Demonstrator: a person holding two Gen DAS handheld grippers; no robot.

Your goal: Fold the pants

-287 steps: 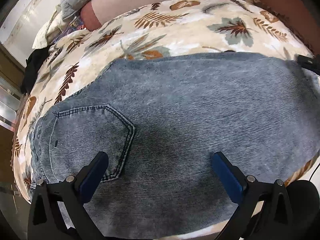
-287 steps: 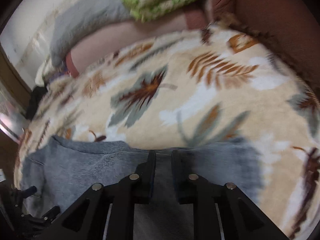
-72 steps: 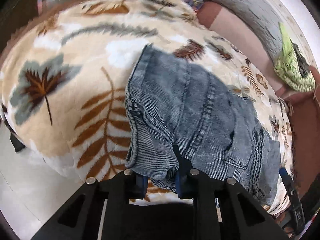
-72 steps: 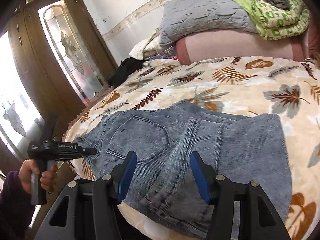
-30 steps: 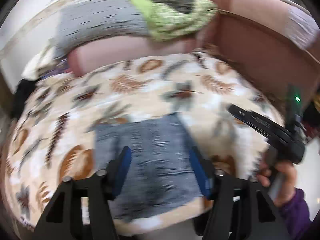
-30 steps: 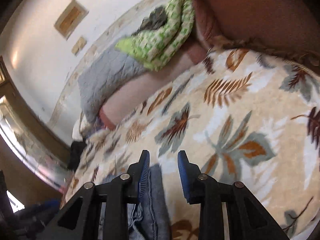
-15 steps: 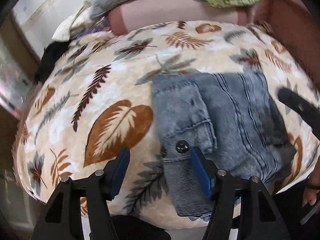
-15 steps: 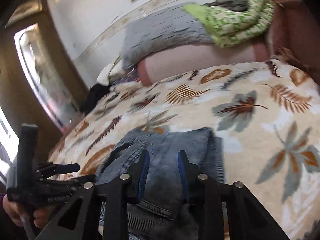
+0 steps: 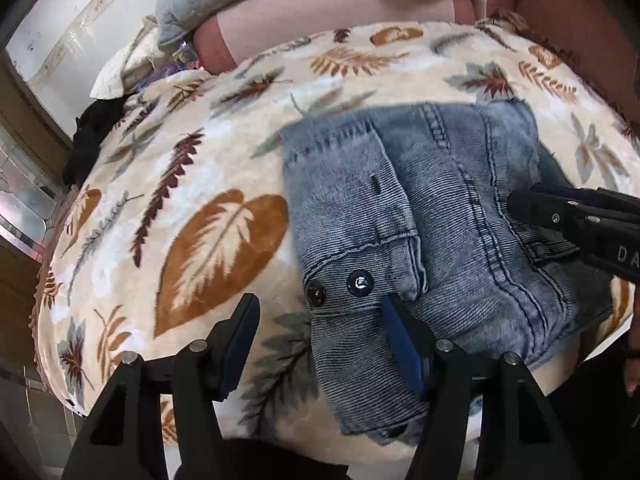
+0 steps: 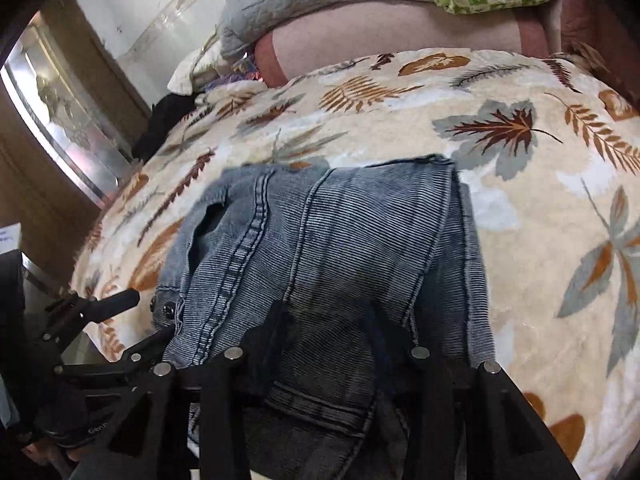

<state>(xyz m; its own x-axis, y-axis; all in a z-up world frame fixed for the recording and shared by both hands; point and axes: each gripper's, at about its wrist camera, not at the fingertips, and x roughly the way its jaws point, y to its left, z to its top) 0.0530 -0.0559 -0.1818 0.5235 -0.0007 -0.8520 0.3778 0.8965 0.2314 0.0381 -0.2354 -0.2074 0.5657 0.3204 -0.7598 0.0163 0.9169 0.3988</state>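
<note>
Now the pants (image 9: 420, 216) are laid folded near the bed (image 9: 120, 240) edge, within reach. The left gripper (image 9: 320, 336) is held open and empty over the waistband; the right gripper (image 10: 324, 328), jaws just widened, grips nothing.

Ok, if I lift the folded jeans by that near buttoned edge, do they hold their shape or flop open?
The jeans will likely sag: the stacked layers lie loose and wrinkled, with nothing pinning them. The denim looks thick, so probably heavy for the bundle's size. On the plush leaf blanket, a push would probably bunch them rather than slide them.
</note>
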